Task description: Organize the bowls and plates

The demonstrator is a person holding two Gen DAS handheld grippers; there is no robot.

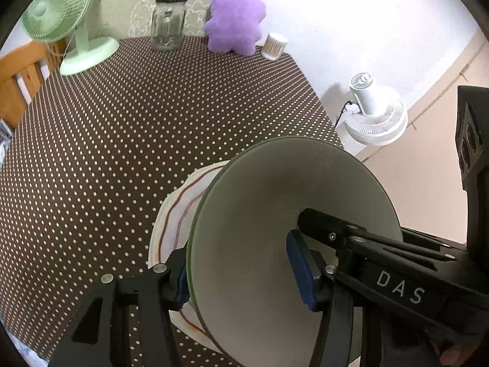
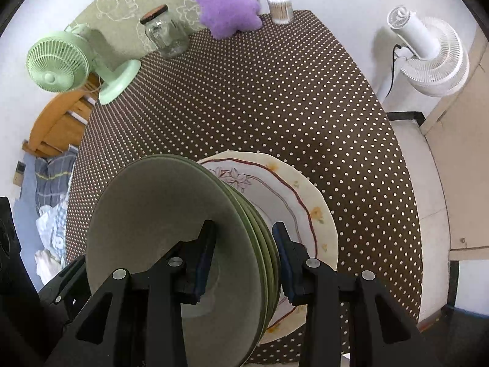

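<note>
Nearest in the right wrist view, the right hand-held gripper is clamped across the rims of a nested stack of shallow grey-green ceramic bowls, one finger inside the top bowl and the other against the outside of the stack. The left hand-held gripper grips the opposite rim in the same way, its blue pads on either side of the wall. Whether the stack is resting or slightly lifted cannot be told.

Directly under the bowls lies a large cream scalloped plate with a red line and yellow flowers, flat on the brown polka-dot counter.

Judging by this, the sorting is nearly finished: the bowls are nested and set over the plate, and no loose dishes show elsewhere. What seems left is settling the pile and letting go.

At the far edge stand a mint-green desk fan, a clear glass jar with a brown lid, a purple plush toy and a tub of cotton swabs.
</note>
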